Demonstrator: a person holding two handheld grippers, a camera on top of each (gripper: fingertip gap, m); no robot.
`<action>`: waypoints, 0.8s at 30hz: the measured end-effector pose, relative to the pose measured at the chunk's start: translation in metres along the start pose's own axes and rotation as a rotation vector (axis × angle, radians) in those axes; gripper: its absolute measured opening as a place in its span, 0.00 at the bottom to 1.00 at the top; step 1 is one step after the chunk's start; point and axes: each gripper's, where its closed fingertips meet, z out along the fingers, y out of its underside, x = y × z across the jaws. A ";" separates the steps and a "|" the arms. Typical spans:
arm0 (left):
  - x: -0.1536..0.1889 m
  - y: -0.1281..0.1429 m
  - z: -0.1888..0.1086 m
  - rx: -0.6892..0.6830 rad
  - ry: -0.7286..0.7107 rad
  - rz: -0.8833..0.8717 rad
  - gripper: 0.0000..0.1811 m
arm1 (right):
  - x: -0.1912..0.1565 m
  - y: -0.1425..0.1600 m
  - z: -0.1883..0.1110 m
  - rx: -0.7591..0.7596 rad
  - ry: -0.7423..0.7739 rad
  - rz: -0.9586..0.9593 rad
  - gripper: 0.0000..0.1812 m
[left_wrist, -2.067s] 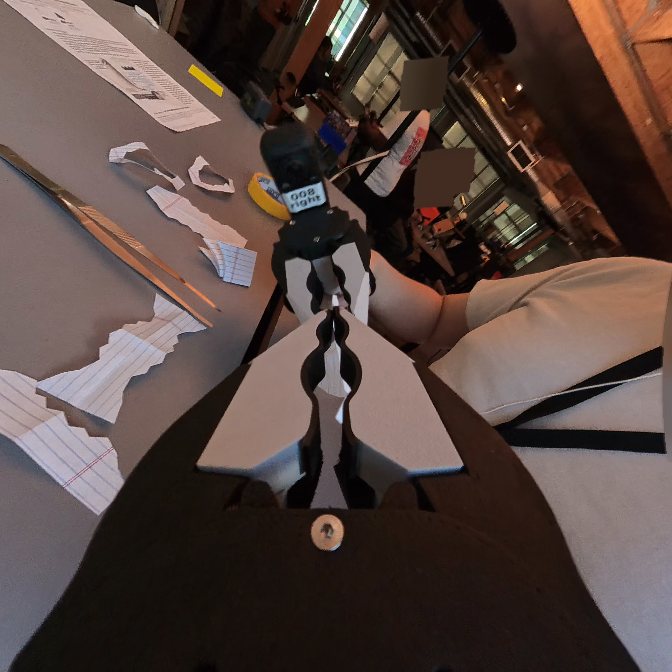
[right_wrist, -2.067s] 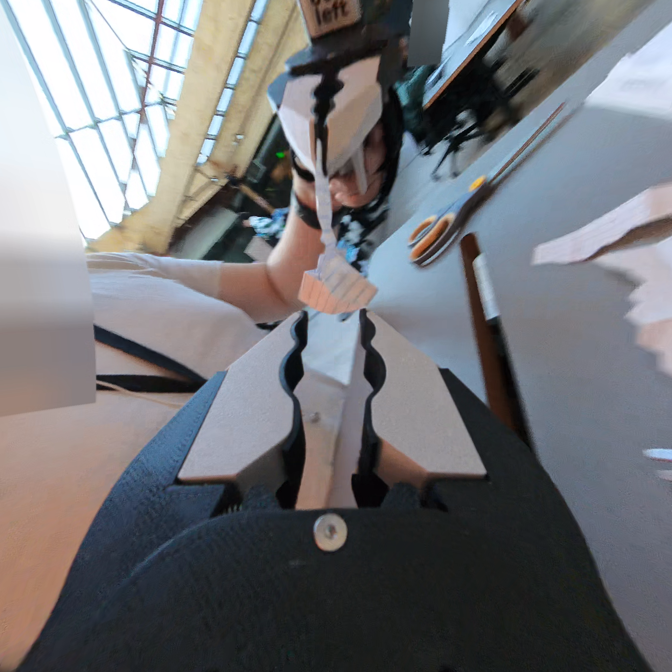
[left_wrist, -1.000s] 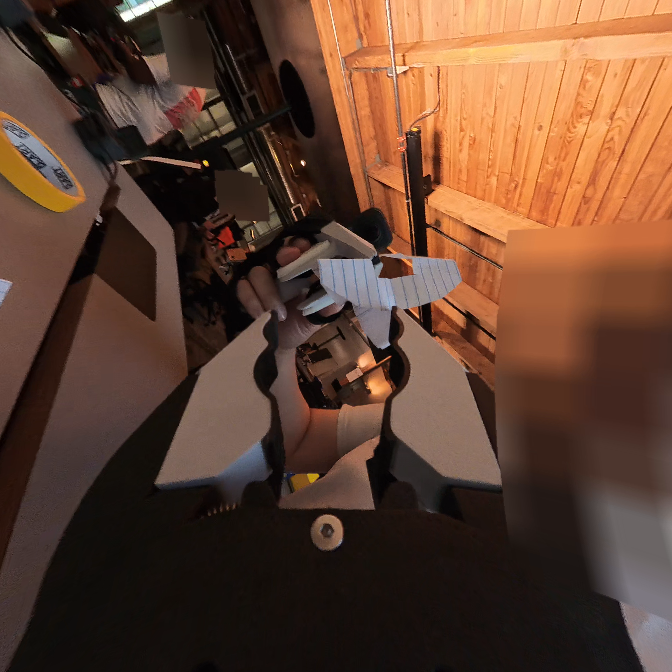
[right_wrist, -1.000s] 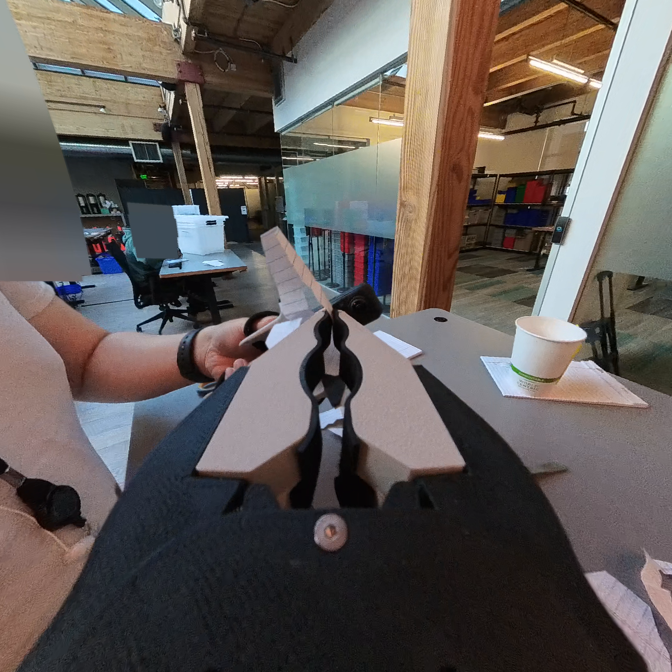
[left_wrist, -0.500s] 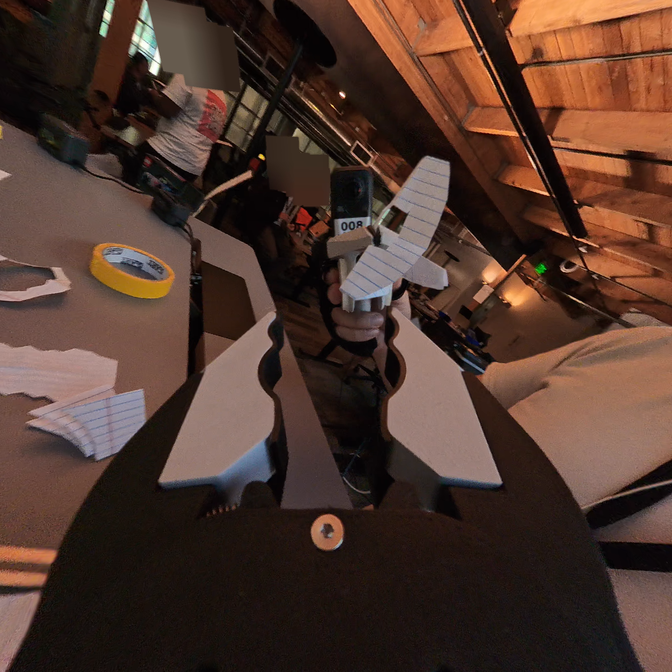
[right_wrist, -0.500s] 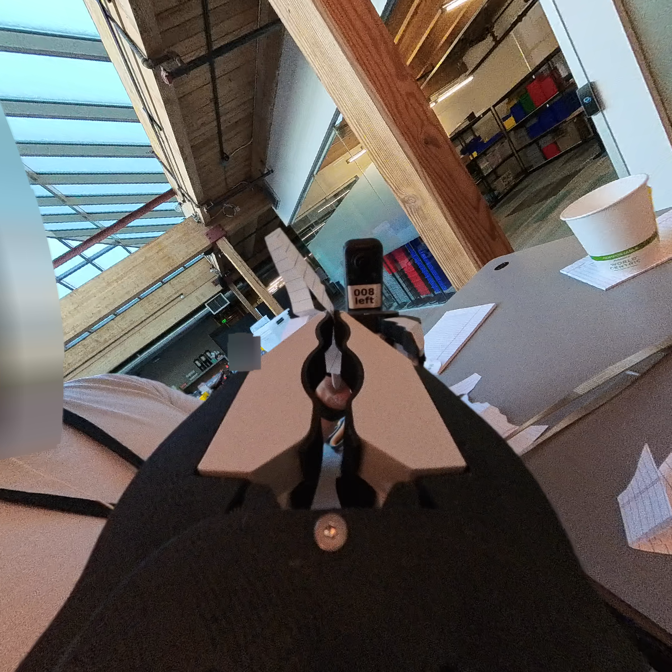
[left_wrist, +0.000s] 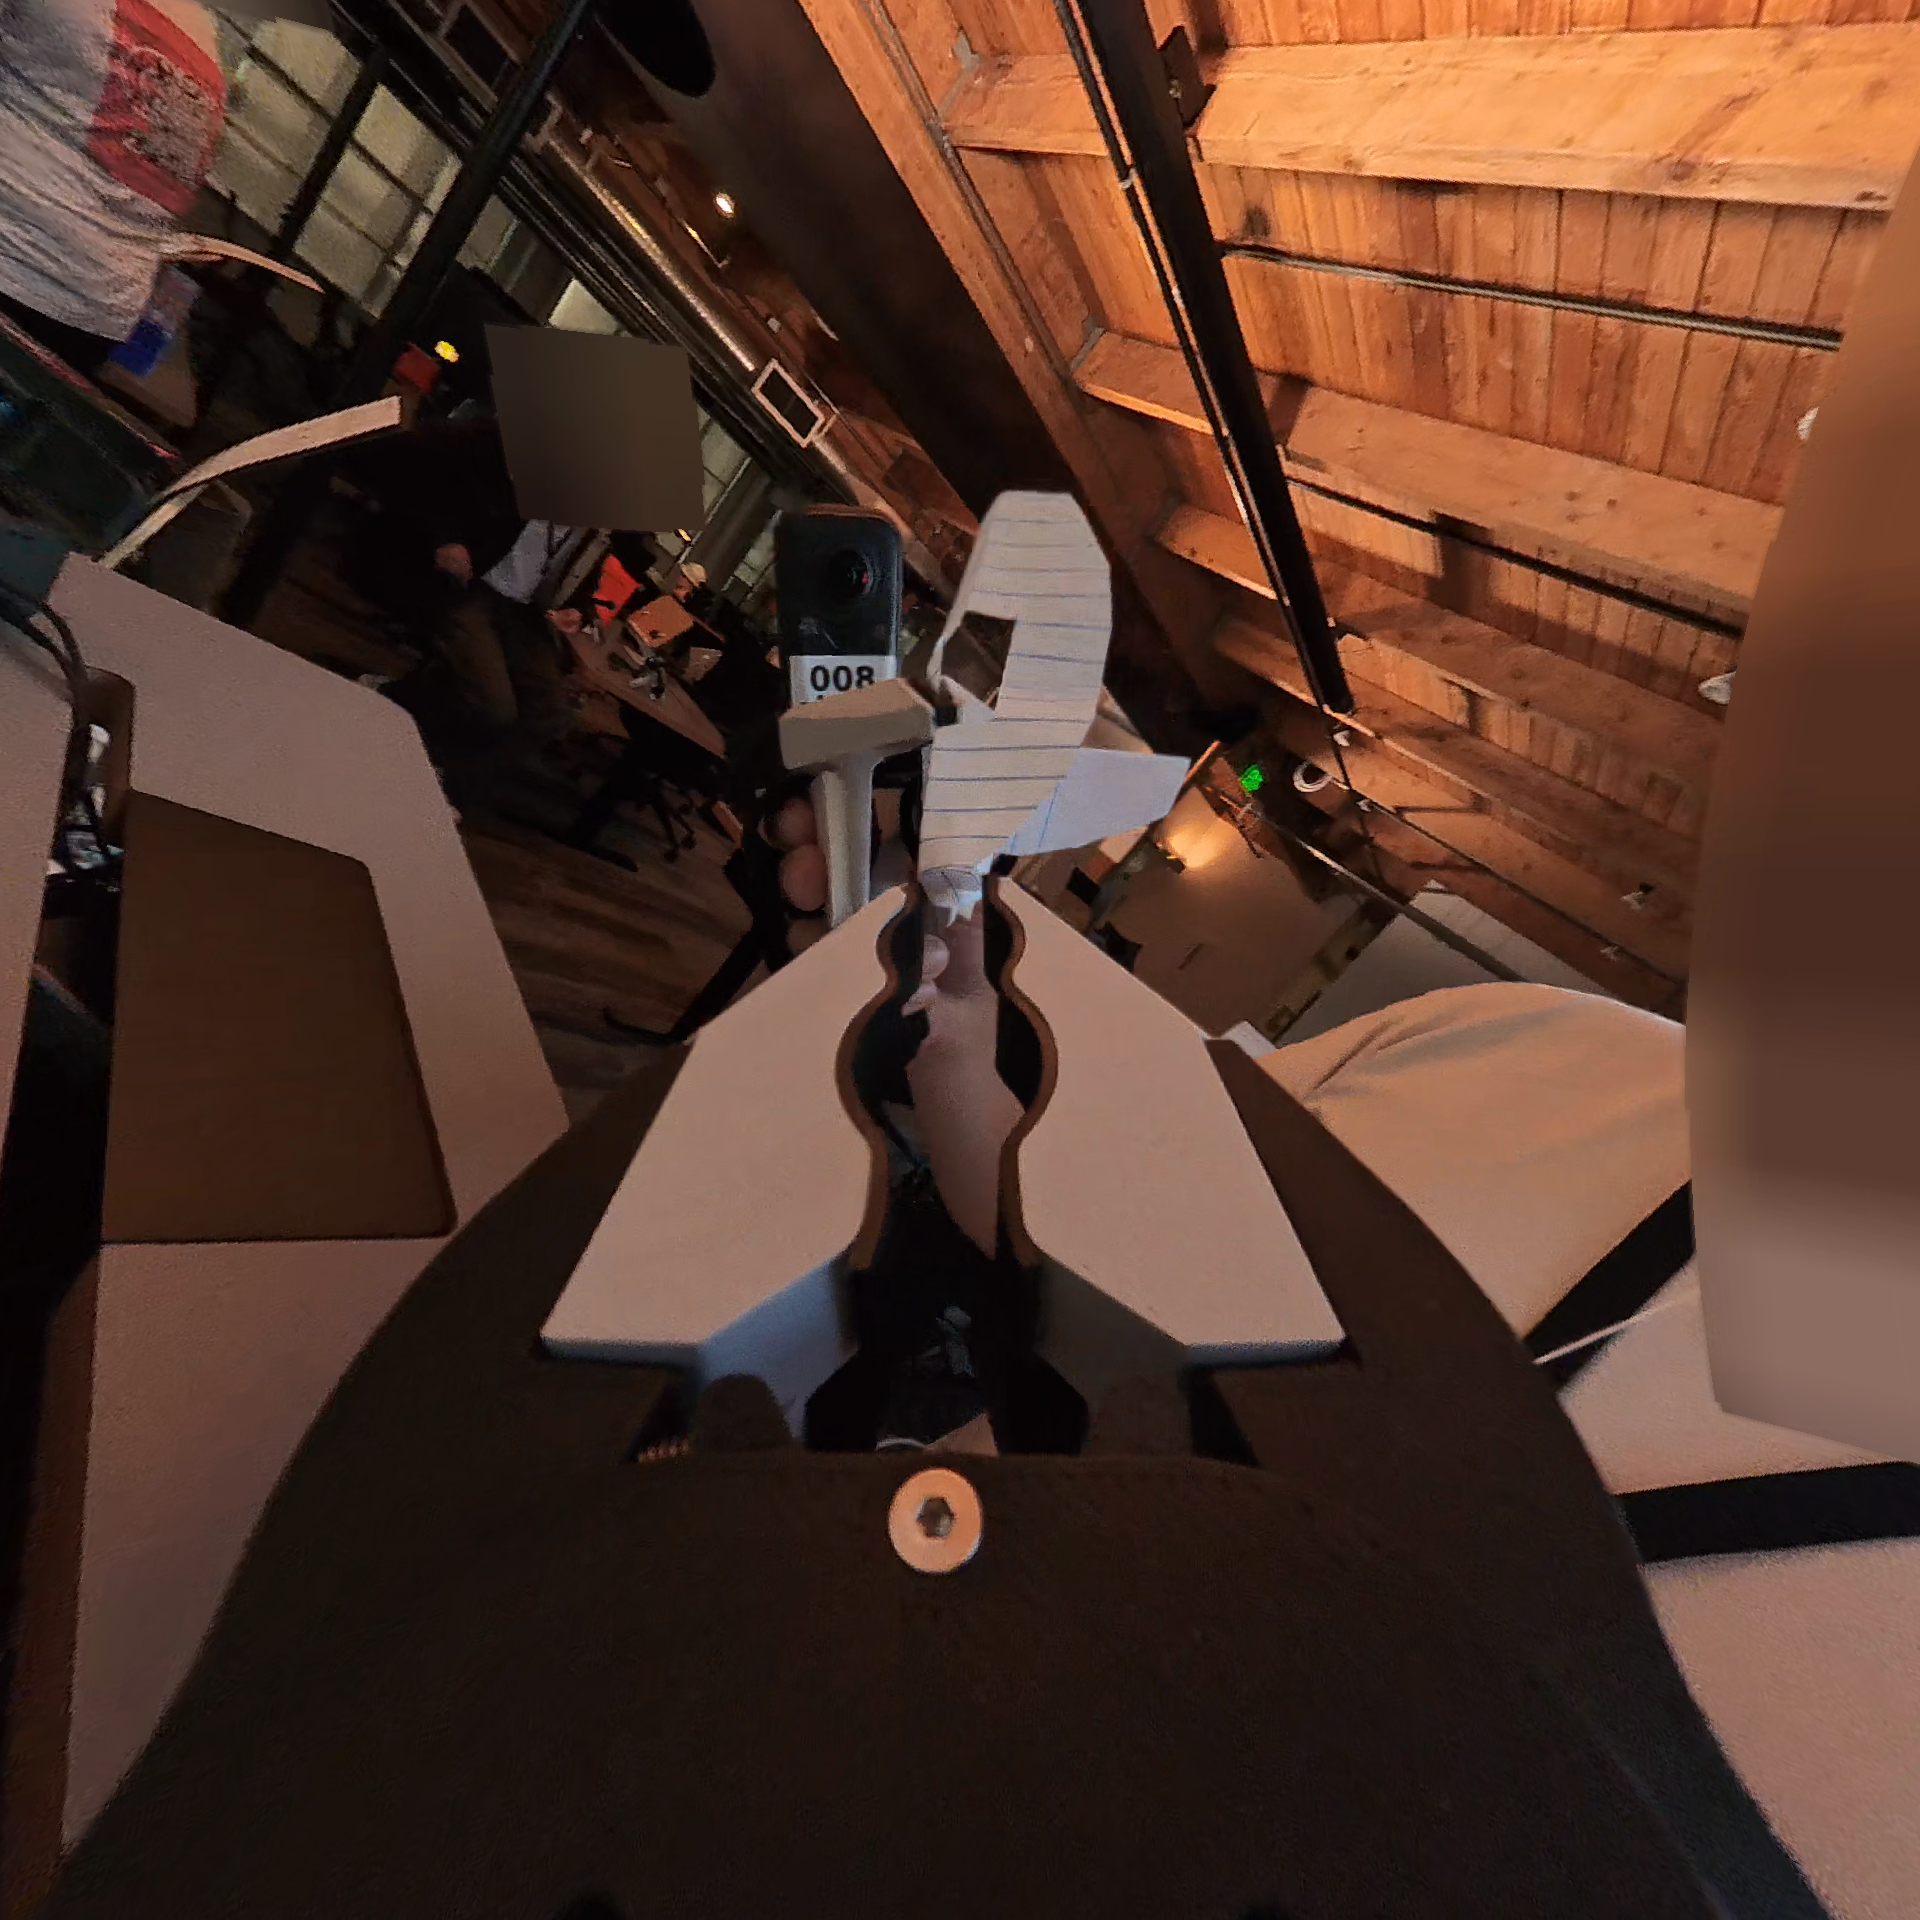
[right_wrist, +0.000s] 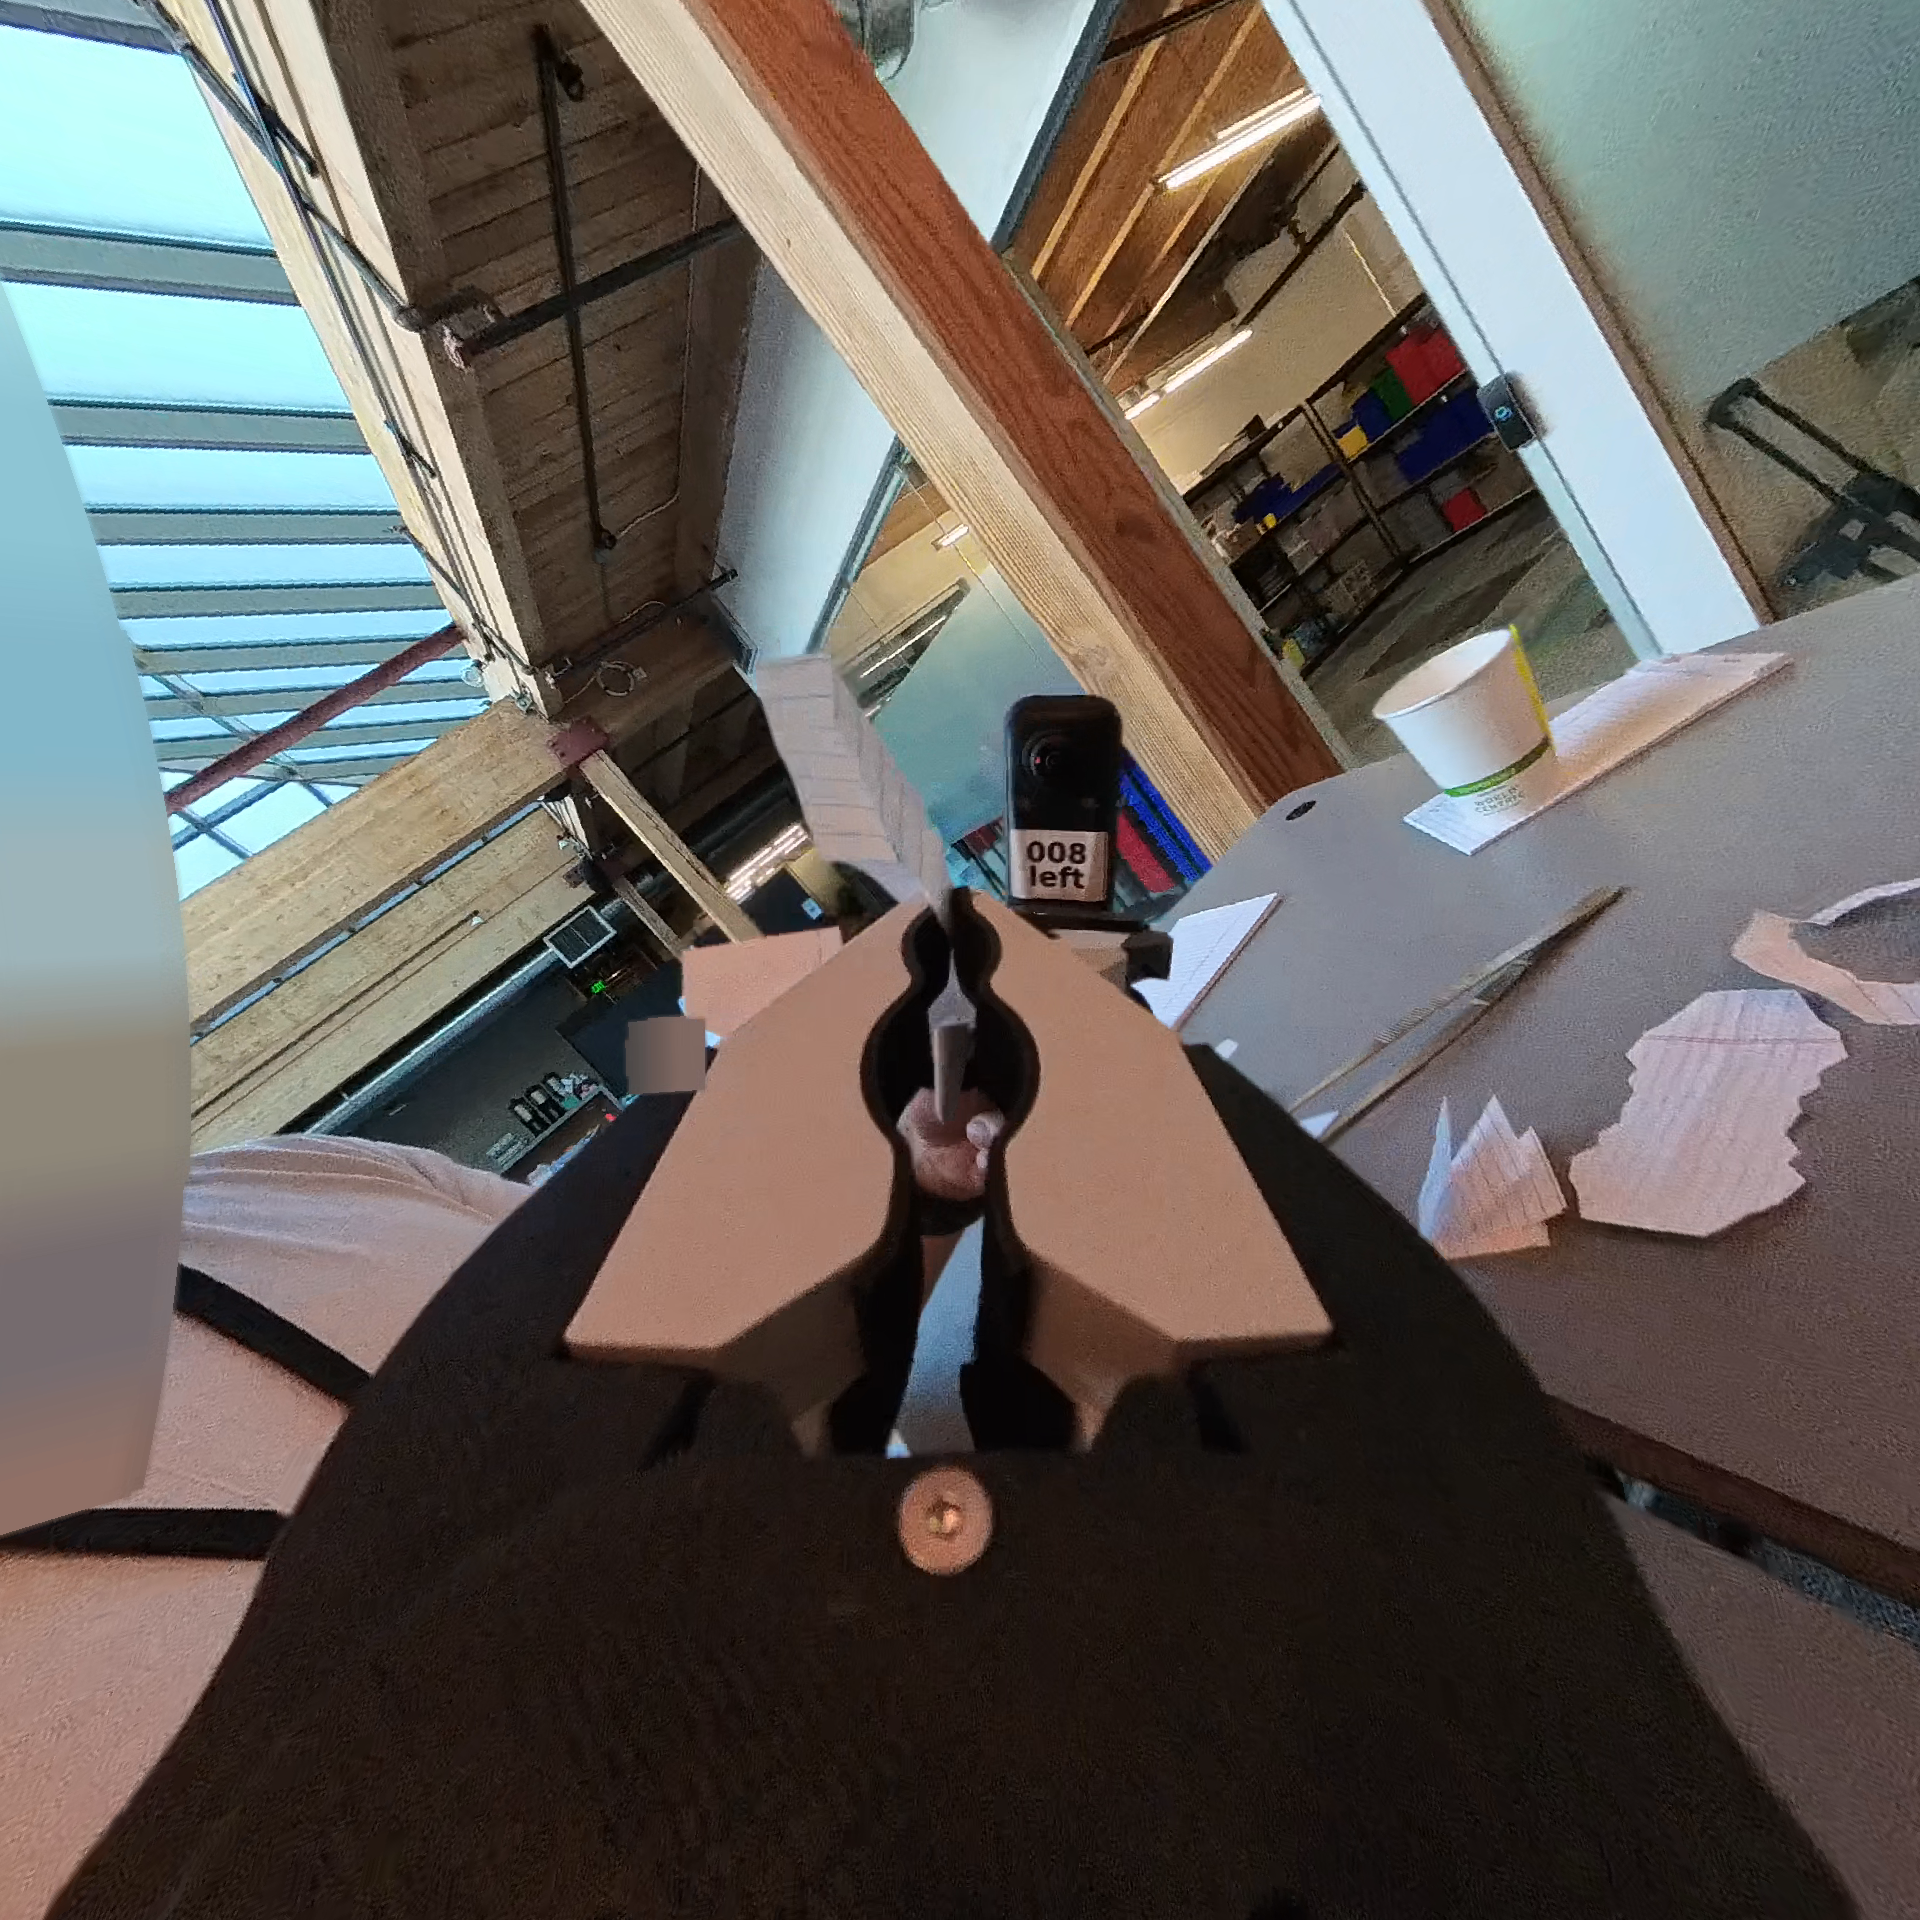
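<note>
A cut-out piece of lined white paper (left_wrist: 1023, 707) is held up in the air between the two grippers, which face each other. In the left wrist view my left gripper (left_wrist: 954, 891) has its jaws nearly together on the paper's lower tip. The right gripper (left_wrist: 847, 732) shows just beyond it, to the left of the paper. In the right wrist view my right gripper (right_wrist: 951, 909) is shut on the same paper (right_wrist: 847, 769), which sticks up and to the left from its tips. The left gripper's camera (right_wrist: 1062, 774) stands right behind it.
A grey table (right_wrist: 1558, 1351) lies to the right with torn lined paper scraps (right_wrist: 1704, 1122), a folded scrap (right_wrist: 1486, 1184), long metal tweezers (right_wrist: 1455, 1013), a notepad (right_wrist: 1210, 951) and a white paper cup (right_wrist: 1475, 717). The person's beige-shirted torso (left_wrist: 1455, 1122) is close by. The grippers are tip to tip, or close to it.
The left gripper was open half a second ago and has closed on the paper's lower tip. The right gripper has kept its hold, and both have tilted further upward.
</note>
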 end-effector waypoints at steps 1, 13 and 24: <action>-0.006 0.000 0.009 -0.006 -0.018 0.011 0.03 | 0.002 -0.005 -0.011 -0.007 -0.001 0.009 0.00; -0.075 -0.009 0.074 0.029 -0.403 0.162 0.17 | 0.054 -0.030 -0.080 -0.218 0.044 -0.087 0.00; -0.088 -0.009 0.069 0.050 -0.468 0.170 0.00 | 0.076 -0.031 -0.084 -0.279 -0.046 -0.039 0.00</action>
